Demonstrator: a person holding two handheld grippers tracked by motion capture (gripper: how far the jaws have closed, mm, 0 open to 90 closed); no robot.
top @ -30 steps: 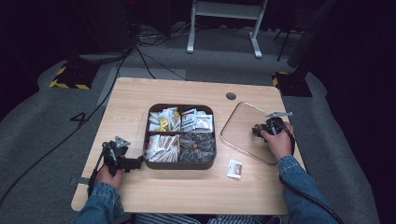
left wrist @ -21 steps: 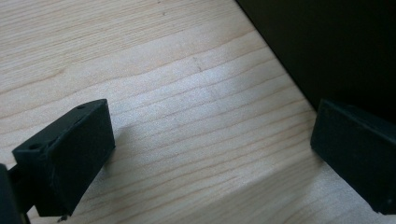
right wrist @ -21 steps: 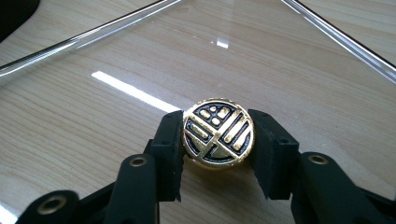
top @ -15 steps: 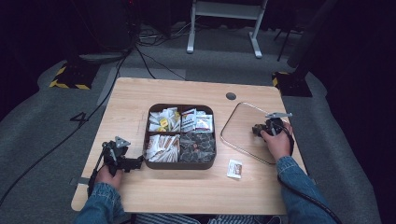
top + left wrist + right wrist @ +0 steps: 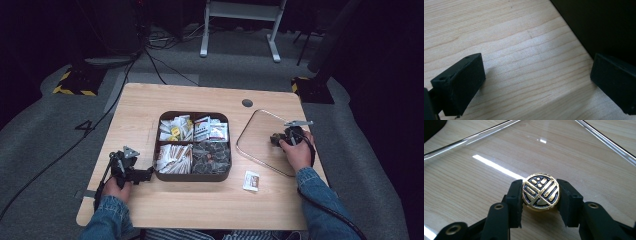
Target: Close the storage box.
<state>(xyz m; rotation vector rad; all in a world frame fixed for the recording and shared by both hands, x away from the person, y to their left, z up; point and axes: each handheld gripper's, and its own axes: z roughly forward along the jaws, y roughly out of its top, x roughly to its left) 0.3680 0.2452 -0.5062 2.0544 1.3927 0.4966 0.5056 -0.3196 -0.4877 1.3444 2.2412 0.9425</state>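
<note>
My right gripper [image 5: 540,202] grips a round black-and-gold token [image 5: 540,191] edgewise, both pads on its rim, over the clear glass tray [image 5: 252,131]. To do this well, I should lower it level before letting go. My left gripper [image 5: 534,82] rests wide apart, nothing between, beside the dark sorting box [image 5: 222,176]. Pale wood table [image 5: 200,205]; dim room, grey carpet, trailing cables.
</note>
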